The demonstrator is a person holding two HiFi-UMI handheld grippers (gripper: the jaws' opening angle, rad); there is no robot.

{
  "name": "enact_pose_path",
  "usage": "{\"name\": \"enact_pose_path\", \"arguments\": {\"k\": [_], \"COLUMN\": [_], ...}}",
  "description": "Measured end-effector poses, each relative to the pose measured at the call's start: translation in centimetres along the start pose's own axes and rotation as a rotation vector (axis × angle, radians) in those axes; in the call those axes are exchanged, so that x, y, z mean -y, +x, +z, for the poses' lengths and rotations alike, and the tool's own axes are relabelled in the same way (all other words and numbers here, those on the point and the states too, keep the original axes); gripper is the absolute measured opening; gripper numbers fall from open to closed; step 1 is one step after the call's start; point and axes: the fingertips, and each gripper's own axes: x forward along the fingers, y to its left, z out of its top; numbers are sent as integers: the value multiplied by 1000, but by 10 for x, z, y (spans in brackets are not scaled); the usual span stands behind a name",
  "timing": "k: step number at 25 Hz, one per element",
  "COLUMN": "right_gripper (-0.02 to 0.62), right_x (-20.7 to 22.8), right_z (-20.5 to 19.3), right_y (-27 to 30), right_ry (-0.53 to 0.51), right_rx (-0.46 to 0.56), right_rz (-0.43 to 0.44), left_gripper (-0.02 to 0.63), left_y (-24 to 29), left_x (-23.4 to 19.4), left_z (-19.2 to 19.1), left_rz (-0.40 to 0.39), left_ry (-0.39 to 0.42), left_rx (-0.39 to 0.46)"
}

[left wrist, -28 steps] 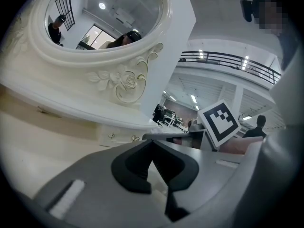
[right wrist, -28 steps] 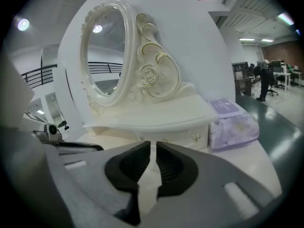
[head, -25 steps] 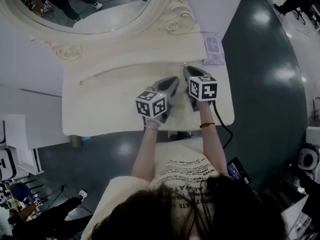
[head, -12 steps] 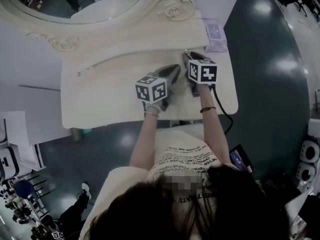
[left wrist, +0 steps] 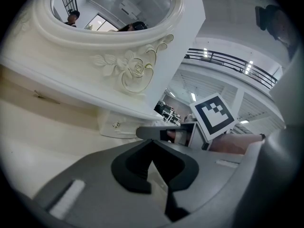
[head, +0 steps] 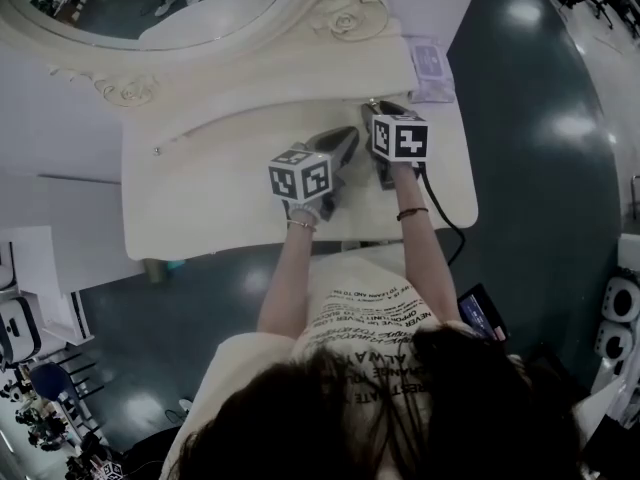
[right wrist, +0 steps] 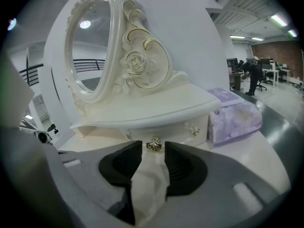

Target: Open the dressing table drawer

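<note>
The cream dressing table (head: 200, 198) has a small drawer (right wrist: 166, 127) under the mirror shelf, with a gold knob (right wrist: 153, 145) on its front. My right gripper (right wrist: 153, 148) points at that drawer. Its jaws have just been opening and now stand apart, with the knob at their tips and neither pad pressing on it. In the head view the right gripper (head: 373, 110) reaches the drawer front at the shelf's right end. My left gripper (left wrist: 152, 142) hovers over the tabletop just left of it, jaws shut on nothing. The left gripper (head: 347, 136) lies beside the right one.
An oval mirror (head: 150, 8) in a carved frame stands at the back of the table. A purple tissue box (head: 432, 68) sits at the table's right rear corner, right of the drawer. A second gold knob (right wrist: 192, 129) is on the front nearer the box. Dark floor surrounds the table.
Both grippers stay over the same part of the tabletop. The head view has tilted a little, so the table sits slightly higher in the picture.
</note>
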Motion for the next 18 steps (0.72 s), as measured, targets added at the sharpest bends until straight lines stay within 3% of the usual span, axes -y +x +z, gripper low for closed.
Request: {"name": "enact_pose_path", "arguments": {"k": [11,18], "right_gripper": [135,101], "right_x": [3,4], "right_z": [0,2], "right_y": [9,8], "right_ry": [63,42], "right_rx": [-11,-15], "right_rz": [0,-22], "left_gripper": [-2,-2], "left_y": [2,-2], "left_x": [-6,-8], "left_z": [2,4], "left_rz": [8,15], "left_ry": [0,0], "left_rx": [-7,-7]}}
